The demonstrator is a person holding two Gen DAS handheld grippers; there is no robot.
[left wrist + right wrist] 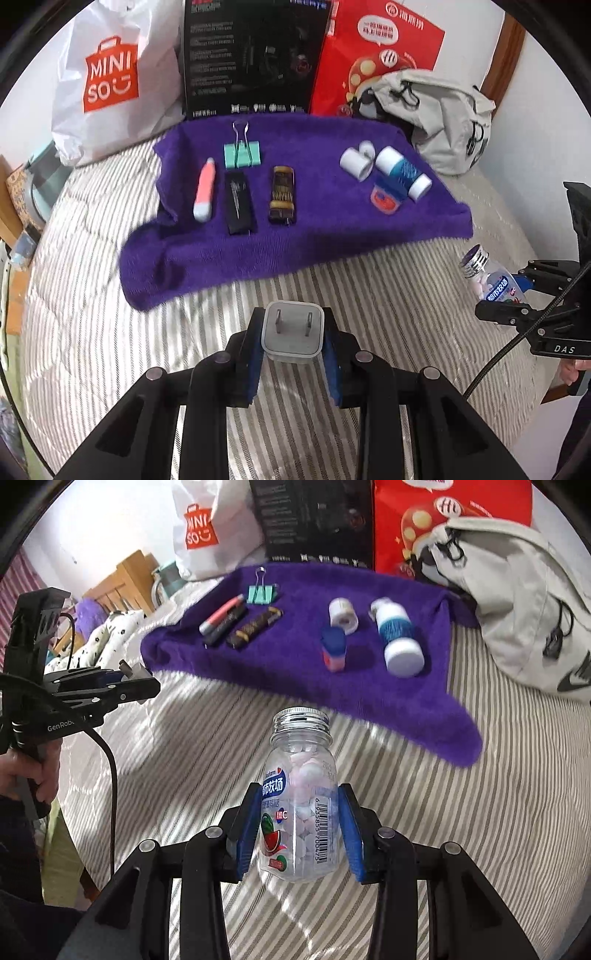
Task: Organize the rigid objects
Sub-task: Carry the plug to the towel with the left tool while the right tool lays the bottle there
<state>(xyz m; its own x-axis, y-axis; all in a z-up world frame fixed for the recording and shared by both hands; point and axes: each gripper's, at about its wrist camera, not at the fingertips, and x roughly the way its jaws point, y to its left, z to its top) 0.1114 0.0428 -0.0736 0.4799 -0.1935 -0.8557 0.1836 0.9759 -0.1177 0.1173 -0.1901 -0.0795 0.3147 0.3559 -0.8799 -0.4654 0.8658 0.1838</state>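
We see a bed (92, 295) under a striped quilt, and at its far side a white shopping bag (110, 81), a black box (251, 55), a red box (373, 59) and a grey backpack (443, 122) stand in a row. In front of them a purple towel (295, 240) lies spread on the quilt. On its left part we find a green binder clip (242, 154), a pink-and-white pen-like tube (205, 190), a flat black case (240, 205) and a dark brown-and-gold case (282, 195), side by side. On its right part lie a white-capped blue bottle (402, 171), a white roll (356, 158) and a small red-and-blue jar (386, 194), close together. Our right tool (297, 830) grips a clear candy bottle (301, 797) with a silver screw cap, held above the quilt short of the towel. Our left tool (293, 343) pinches a white plug adapter (293, 328), prongs facing away, also above the quilt near the towel's front edge.
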